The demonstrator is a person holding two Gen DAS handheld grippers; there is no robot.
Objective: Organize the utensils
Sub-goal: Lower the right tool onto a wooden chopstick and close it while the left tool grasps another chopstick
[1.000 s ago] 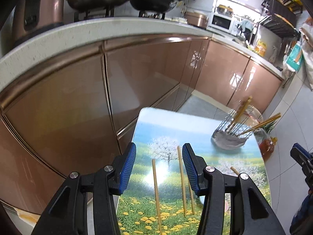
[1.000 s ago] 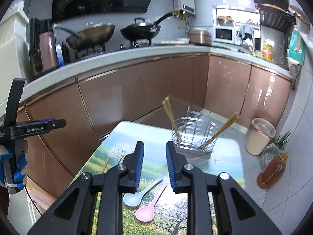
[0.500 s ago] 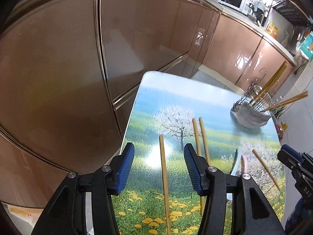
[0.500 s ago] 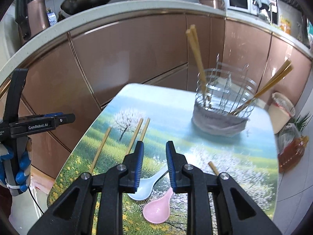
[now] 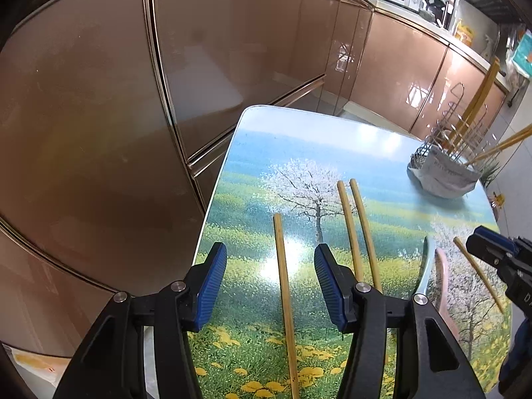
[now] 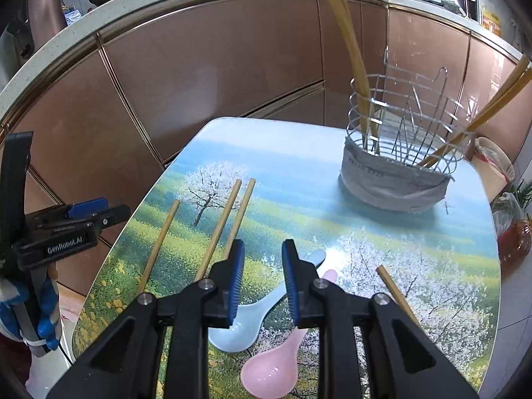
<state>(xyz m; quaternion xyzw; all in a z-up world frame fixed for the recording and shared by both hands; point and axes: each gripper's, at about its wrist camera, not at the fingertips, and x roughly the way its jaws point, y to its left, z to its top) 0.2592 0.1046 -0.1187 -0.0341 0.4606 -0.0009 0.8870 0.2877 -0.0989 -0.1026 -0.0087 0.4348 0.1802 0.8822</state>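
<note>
Table: small rounded tabletop [image 6: 382, 206] printed with a meadow, blossoming trees and blue sky; stands just in front of glossy copper-brown kitchen cabinets [image 5: 99, 133].
Holder: round wire utensil basket [image 6: 399, 126] with a grey band round its base, upright at far right of table; holds four wooden chopsticks, two leaning left, two leaning right.
Loose chopsticks: single bamboo chopstick [image 5: 282, 282] lying flat near left edge; pair of bamboo chopsticks [image 5: 357, 232] side by side just right of it; a fourth lone chopstick [image 6: 395, 292] lying flat further right.
Spoons: pale blue ceramic soup spoon [image 6: 252, 319] and pink ceramic soup spoon [image 6: 276, 365], flat on table, side by side, bowls toward camera.
Left gripper [image 5: 270, 286]: jaws apart and just been opening; hangs over single chopstick, which lies between the blue pads untouched.
Right gripper [image 6: 262, 282]: jaws narrowly apart, nothing between pads; poised above blue spoon's handle, no contact visible.
</note>
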